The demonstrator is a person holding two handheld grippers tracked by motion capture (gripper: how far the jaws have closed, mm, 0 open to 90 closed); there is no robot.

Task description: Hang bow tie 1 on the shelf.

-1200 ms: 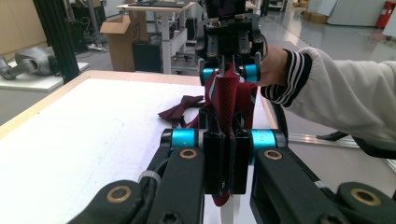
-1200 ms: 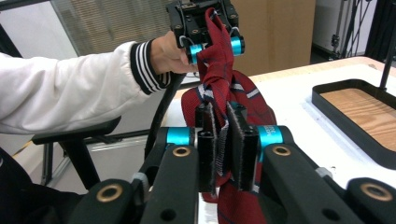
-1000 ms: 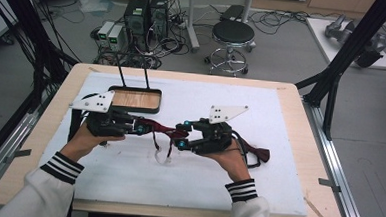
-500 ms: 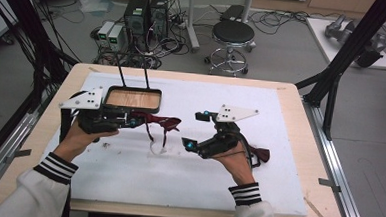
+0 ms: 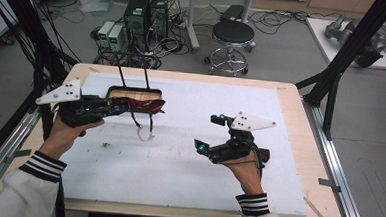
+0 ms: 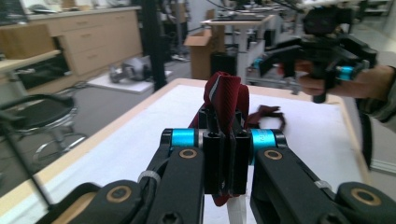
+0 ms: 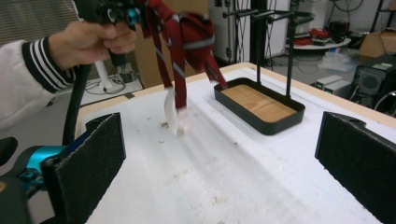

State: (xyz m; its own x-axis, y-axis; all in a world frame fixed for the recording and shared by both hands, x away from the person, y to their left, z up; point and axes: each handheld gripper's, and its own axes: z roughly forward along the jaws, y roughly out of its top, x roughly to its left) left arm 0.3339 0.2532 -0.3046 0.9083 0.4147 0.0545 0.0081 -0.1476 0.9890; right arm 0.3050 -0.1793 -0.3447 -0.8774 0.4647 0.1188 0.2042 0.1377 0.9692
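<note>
Gripping a dark red striped fabric tie (image 6: 224,100), left gripper (image 6: 223,161) clamps it between its jaws; right gripper (image 7: 219,168), just opened, spans bare white foam board (image 7: 224,186)

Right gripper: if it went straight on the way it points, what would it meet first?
Probably the dangling red tie held by the left gripper; depth is unclear. The right gripper stands open, empty.

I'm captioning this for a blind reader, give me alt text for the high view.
The left gripper holds a dark red striped tie above a white table, beside a black tray with a wooden floor. The right gripper, jaws open and empty, is apart to the right.
</note>
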